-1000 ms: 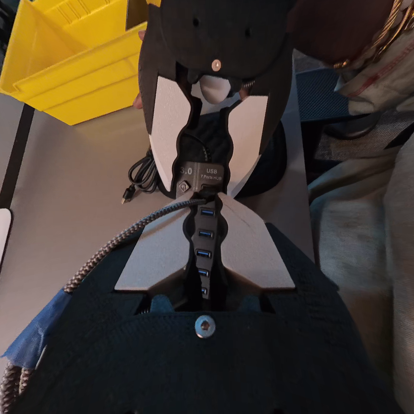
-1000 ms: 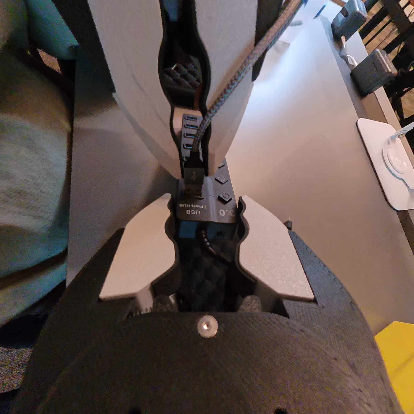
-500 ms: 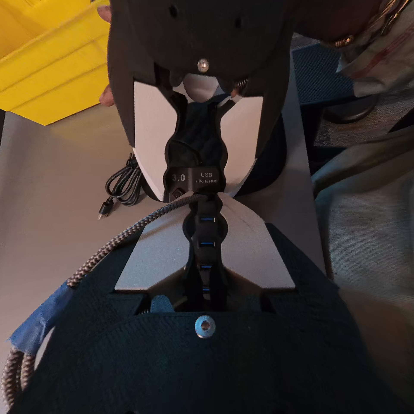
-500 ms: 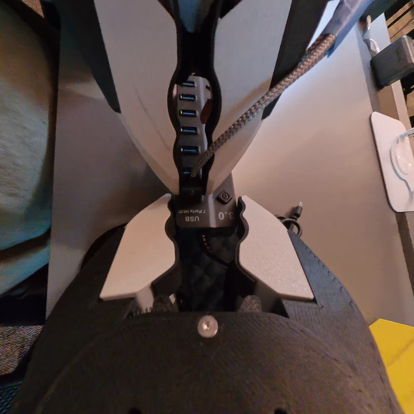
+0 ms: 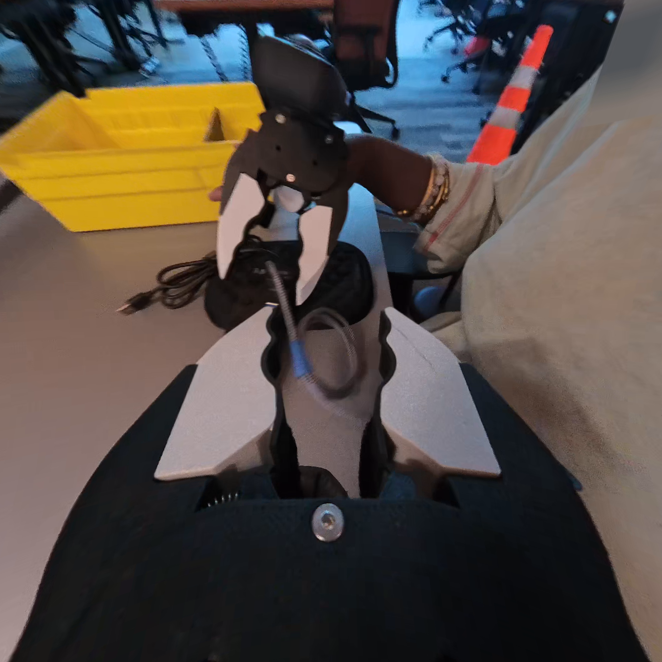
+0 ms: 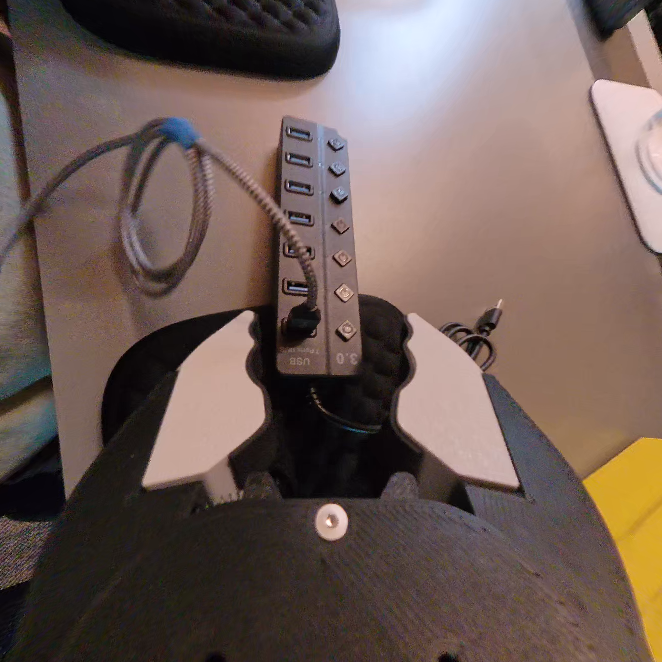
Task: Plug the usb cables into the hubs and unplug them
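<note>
a grey table carries the work, with a yellow bin at its far side, office chairs and an orange cone beyond it. the usb hub is lifted at its near end, in the gap of my right gripper, and slopes toward the table; both of that gripper's fingers stand clear of the hub's sides, so i read its jaws as spread, and i cannot tell what supports the hub. my left gripper is also spread and holds nothing. the braided cable is seated by its black plug in the port nearest me, and its slack lies looped on the table, bound with blue tape. a thin black cable lies coiled just beside the right gripper. judgement: the plug-in step looks complete and unplugging follows. to do it well, clamp the hub body with the right gripper, pinch the plug housing, not the braid, with the left, and pull straight along the port axis without rocking. the hub's end face bears pale printed markings, and each switch carries a small symbol; i do not transcribe them.
</note>
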### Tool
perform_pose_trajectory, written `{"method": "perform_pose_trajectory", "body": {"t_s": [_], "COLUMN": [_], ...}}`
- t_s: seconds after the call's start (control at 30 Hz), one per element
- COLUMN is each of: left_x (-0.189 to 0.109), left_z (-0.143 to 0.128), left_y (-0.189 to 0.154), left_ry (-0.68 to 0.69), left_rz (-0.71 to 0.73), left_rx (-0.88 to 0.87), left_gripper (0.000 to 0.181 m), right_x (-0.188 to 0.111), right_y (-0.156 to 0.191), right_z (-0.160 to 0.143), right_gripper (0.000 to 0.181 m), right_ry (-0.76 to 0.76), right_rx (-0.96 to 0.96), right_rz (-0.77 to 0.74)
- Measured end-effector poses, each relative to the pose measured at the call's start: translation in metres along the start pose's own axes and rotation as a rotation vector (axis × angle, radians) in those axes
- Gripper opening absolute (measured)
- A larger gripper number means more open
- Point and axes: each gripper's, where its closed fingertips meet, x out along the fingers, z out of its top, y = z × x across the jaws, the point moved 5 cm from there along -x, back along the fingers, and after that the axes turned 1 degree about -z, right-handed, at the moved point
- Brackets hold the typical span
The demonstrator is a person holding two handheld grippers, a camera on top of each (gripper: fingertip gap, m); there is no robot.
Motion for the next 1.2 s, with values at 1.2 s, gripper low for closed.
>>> {"method": "perform_pose_trajectory", "body": {"t_s": [1.2], "left_x": [-0.342], "left_z": [-0.236], "left_y": [0.121], "left_ry": [1.039], "left_rz": [1.185], "left_rx": [-0.803], "left_gripper": [0.007], "right_x": [-0.111], "right_y": [-0.011], "right_z": [0.093], "right_gripper": [0.081], "right_ry": [-0.644], "right_rx": [-0.208], "right_rz": [-0.492]}}
